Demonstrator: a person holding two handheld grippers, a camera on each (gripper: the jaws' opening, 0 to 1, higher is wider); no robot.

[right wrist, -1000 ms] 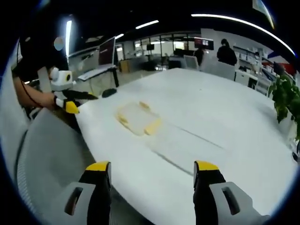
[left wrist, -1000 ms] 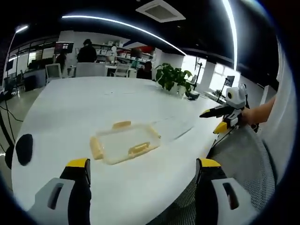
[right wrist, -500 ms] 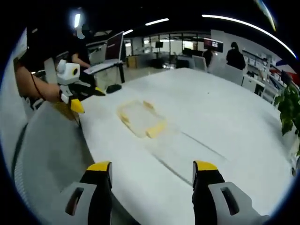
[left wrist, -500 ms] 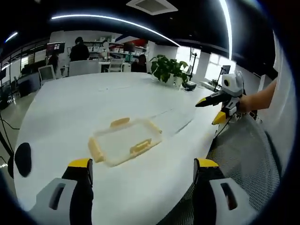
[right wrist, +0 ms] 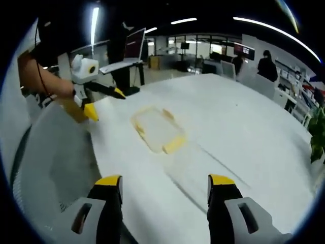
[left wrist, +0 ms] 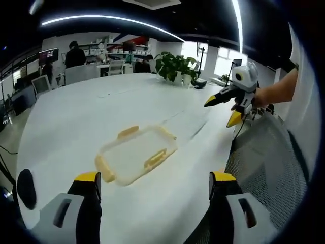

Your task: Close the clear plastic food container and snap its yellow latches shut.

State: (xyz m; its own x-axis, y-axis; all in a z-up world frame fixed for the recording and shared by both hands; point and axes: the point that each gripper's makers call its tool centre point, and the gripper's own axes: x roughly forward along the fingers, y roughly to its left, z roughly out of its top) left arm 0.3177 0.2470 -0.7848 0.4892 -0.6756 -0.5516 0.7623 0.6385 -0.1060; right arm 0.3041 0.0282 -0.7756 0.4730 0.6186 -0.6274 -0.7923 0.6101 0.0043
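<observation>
The clear plastic food container lies flat on the white table, with yellow latches on its sides. A faint clear sheet-like piece lies next to it. My left gripper is open, short of the container, with nothing between its jaws. My right gripper enters from the right, held by a hand above the table edge, its jaws apart. In the right gripper view the container sits ahead of my open right gripper. My left gripper hovers open to the container's left.
A potted plant stands at the table's far side. Grey mesh chairs sit at the near edge. A black oval object lies at the left. A person stands in the background, and a monitor is on a desk behind.
Both views have shifted as the hands moved. Each gripper appears closer to the container and higher over the table edge. The container itself has not moved.
</observation>
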